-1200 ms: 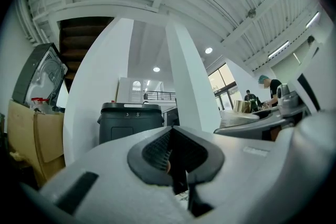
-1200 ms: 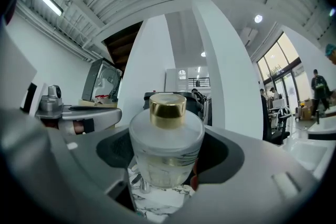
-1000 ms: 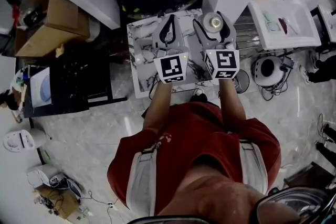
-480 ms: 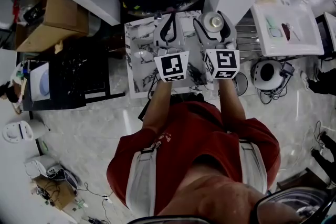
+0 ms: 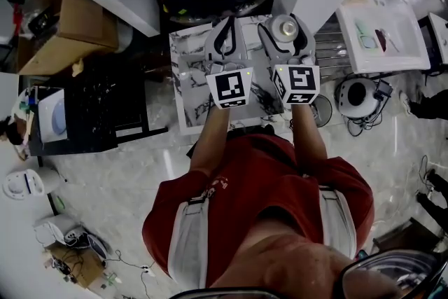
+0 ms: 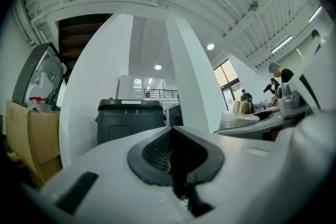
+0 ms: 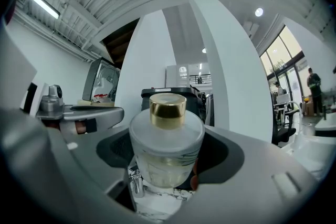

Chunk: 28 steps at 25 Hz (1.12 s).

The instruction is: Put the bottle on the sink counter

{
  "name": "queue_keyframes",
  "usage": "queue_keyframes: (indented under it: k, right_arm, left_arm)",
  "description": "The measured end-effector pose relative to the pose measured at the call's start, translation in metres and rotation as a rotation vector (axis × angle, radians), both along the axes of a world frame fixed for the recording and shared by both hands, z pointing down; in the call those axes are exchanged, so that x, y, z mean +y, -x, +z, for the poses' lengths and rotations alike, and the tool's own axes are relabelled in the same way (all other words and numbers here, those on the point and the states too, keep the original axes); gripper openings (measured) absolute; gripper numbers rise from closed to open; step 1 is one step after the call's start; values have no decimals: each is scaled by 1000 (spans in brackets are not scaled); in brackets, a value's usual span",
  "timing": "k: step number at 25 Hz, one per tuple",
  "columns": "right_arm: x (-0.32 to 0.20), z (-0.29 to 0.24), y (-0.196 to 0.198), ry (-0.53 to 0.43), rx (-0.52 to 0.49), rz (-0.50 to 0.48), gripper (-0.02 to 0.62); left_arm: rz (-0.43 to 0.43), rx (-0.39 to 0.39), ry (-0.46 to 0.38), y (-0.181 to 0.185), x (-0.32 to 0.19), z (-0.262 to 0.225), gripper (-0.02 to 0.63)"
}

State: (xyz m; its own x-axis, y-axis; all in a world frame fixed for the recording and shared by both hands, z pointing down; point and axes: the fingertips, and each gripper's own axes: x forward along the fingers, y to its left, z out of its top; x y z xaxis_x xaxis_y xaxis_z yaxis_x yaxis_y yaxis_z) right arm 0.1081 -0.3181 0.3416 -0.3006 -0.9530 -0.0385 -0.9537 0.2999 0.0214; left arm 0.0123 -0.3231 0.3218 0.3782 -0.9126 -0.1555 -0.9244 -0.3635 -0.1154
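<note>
Bottle [image 7: 167,139], upper centre, clamped upright in wide-spread right gripper [image 5: 285,31] over marble counter [image 5: 185,96], left gripper [image 5: 225,33] closed empty; smooth round glass could slip or tip if set down tilted.

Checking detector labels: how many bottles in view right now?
1. The bottle with the gold cap is gripped in the right hand-held gripper, above the marble counter. Others may be hidden behind it.
</note>
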Motion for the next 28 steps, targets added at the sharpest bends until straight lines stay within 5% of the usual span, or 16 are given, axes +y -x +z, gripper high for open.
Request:
queue_keyframes:
  k: [28]
  right_arm:
    - [-30, 50, 29, 108, 18, -22, 336]
  left_arm:
    - [-40, 1, 68, 33, -22, 36, -6]
